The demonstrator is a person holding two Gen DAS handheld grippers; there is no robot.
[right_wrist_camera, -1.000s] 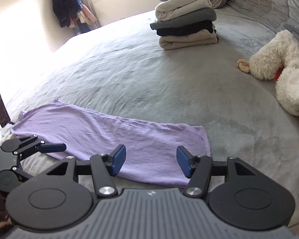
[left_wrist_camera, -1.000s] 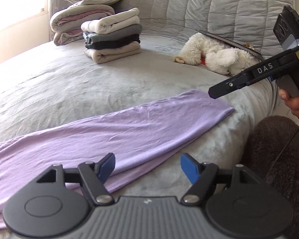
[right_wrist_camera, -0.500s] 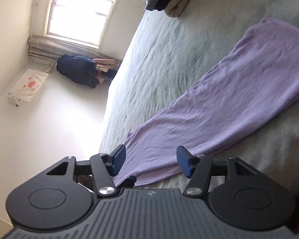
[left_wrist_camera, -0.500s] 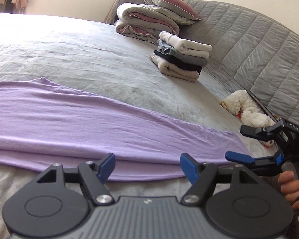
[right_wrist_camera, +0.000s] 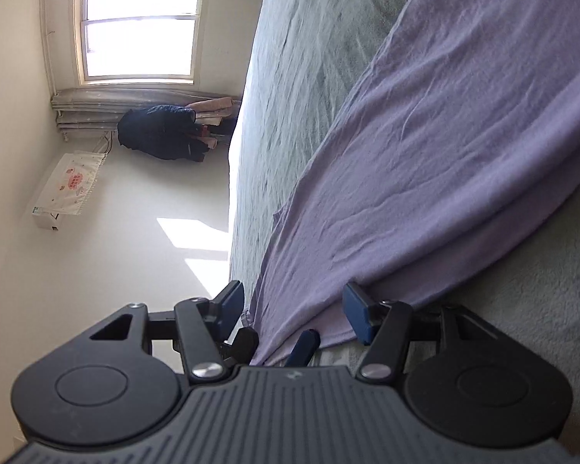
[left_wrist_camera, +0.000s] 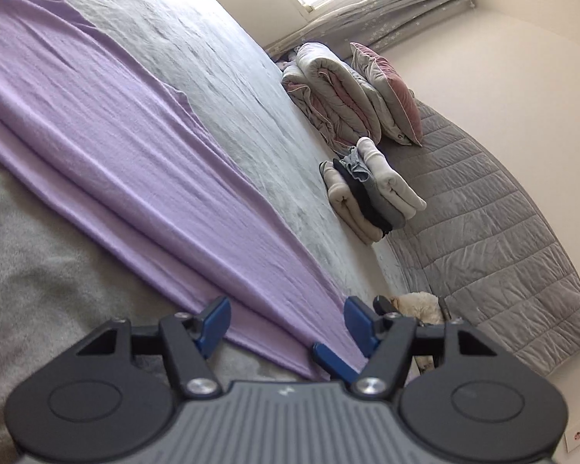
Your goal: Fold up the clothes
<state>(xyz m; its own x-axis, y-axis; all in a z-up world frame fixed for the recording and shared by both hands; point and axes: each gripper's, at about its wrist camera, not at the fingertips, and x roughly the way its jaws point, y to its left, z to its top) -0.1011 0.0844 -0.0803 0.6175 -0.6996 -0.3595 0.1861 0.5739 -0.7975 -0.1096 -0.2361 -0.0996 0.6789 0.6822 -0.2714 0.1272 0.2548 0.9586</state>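
Across the bed (left_wrist_camera: pixel 50 286) lies the purple garment (left_wrist_camera: pixel 135 162), thin, soft, light and limp, likely to sag and crease, so best pinched at its near edge, where left gripper (left_wrist_camera: pixel 286 326), jaws just closing, and right gripper (right_wrist_camera: pixel 295 315) both gape, pads not yet pressing cloth.

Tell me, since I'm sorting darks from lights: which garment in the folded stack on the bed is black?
The thin black folded garment, sandwiched mid-stack between the beige folded garment on the bed side and the grey one; a cream one lies outermost.
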